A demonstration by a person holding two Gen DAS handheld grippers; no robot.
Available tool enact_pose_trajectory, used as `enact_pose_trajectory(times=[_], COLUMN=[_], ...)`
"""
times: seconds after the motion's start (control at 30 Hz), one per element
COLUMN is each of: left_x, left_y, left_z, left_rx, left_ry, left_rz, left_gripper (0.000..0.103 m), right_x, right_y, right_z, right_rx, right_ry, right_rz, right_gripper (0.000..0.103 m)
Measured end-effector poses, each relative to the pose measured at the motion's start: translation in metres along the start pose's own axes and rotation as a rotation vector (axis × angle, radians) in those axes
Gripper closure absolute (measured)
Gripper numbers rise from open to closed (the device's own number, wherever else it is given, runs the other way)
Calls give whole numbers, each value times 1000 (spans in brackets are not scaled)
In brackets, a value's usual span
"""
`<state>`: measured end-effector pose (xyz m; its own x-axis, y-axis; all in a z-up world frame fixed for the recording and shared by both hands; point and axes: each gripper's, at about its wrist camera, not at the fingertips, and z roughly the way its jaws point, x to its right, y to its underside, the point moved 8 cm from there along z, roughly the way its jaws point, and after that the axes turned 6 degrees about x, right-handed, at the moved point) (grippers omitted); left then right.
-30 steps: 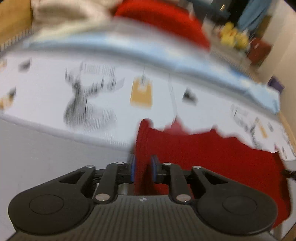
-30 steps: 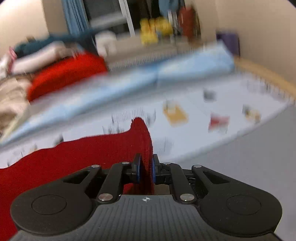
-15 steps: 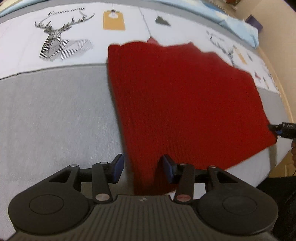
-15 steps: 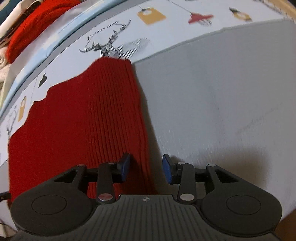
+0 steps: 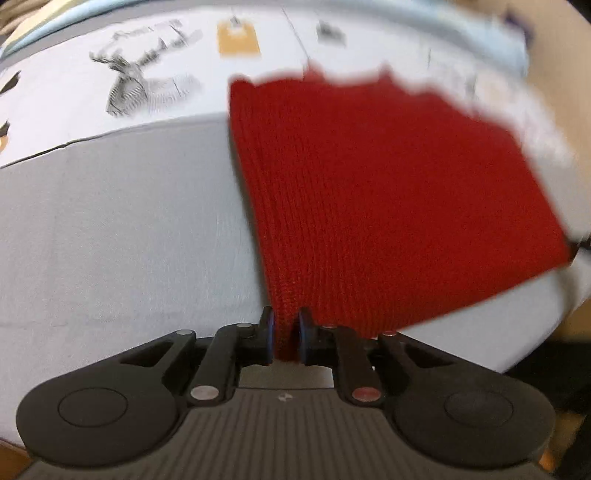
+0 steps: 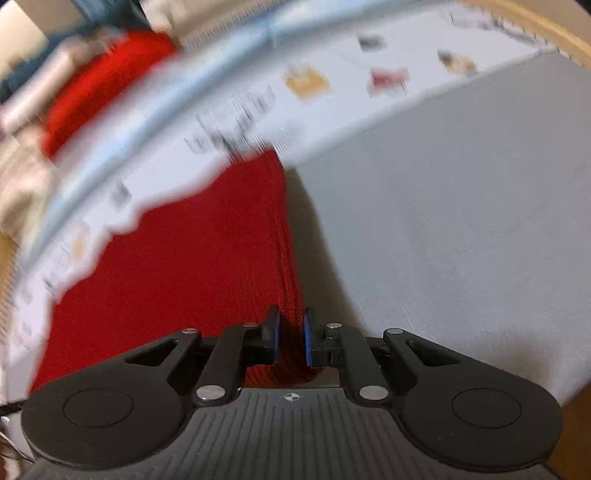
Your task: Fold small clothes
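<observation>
A red ribbed knit garment point(image 5: 388, 206) lies spread flat on a grey bed cover point(image 5: 122, 236). In the left wrist view its near left corner runs between the blue pads of my left gripper point(image 5: 286, 338). The jaws are closing and pinch the fabric. In the right wrist view the same red garment point(image 6: 192, 266) fills the left half, and its near right corner sits between the pads of my right gripper point(image 6: 291, 339). Those jaws are closing too and press on the knit. Both views are blurred.
Beyond the garment lies a white sheet printed with deer and tags point(image 5: 147, 88), then a pale blue blanket edge point(image 6: 155, 99). A pile with another red cloth point(image 6: 99, 85) sits at the far left. A wooden bed frame point(image 6: 554, 33) borders the far right.
Both grippers held the garment up a second ago, then stood open over it laid flat. Now both have shut again on its near corners.
</observation>
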<state>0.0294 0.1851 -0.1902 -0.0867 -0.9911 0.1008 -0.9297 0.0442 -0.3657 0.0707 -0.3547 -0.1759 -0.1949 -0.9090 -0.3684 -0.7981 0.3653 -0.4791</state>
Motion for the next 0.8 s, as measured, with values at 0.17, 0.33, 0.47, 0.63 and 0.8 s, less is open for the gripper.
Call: enact_pose_trajectory(times=[0.17, 0.33, 0.47, 0.63, 0.8], left_x=[9, 36, 40, 44, 34], left_y=[-19, -17, 5, -2, -28], left_z=[-29, -26, 17, 5, -10], left_rx=[145, 122, -70, -12, 94], left_ry=[-48, 53, -51, -37, 0], left_rz=[17, 73, 142, 134, -2], left_gripper=[84, 80, 79, 77, 76], right_x=[-10, -32, -28, -31, -45], right_y=[6, -10, 30, 31, 30], right_z=[10, -22, 17, 19, 0], right_rx=[-9, 152, -86, -84, -11], right_ry=[140, 102, 78, 104, 103], right_rz=[-157, -269, -334, -385, -449], right_gripper=[79, 77, 76, 76, 76])
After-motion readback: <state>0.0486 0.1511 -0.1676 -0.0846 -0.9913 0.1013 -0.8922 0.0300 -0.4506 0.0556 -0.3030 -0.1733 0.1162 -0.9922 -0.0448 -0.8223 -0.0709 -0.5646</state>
